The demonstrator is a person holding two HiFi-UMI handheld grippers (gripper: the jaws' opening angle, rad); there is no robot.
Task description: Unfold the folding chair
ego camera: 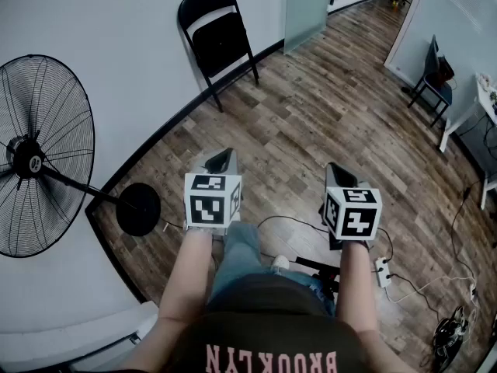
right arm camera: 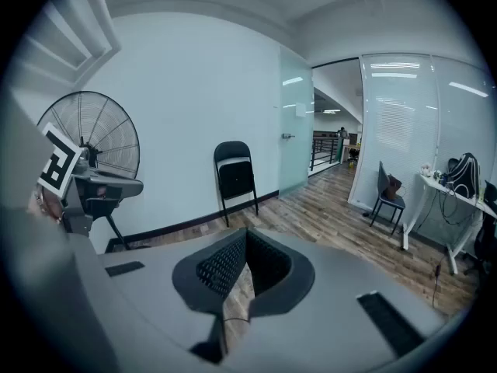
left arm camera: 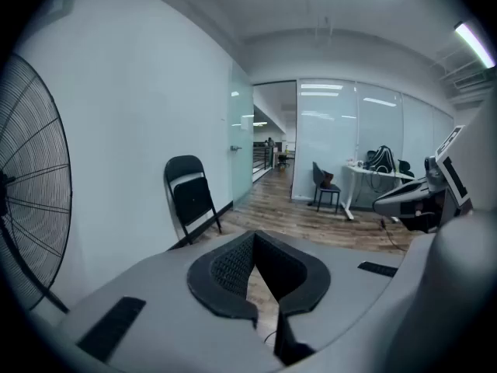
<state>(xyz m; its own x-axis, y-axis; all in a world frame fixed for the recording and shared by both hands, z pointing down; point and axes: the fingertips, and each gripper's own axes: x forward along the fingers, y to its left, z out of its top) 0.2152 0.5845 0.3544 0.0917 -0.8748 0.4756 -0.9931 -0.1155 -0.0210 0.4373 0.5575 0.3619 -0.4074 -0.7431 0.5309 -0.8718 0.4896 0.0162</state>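
A black folding chair [ego camera: 217, 33] leans folded against the white wall, far ahead of both grippers. It also shows in the left gripper view [left arm camera: 190, 196] and the right gripper view [right arm camera: 235, 176], standing on the wood floor. My left gripper [ego camera: 224, 157] [left arm camera: 255, 261] is shut with nothing between its pads. Beside it, my right gripper [ego camera: 335, 171] [right arm camera: 244, 259] is shut and empty as well. Both are held out at waist height, pointing a little down toward the chair, well short of it.
A large black pedestal fan [ego camera: 39, 154] stands by the wall at left, its round base [ego camera: 140, 208] near my left side. Cables and a power strip [ego camera: 382, 270] lie on the floor at right. A dark chair [ego camera: 435, 80] and white desk [ego camera: 485, 99] stand far right.
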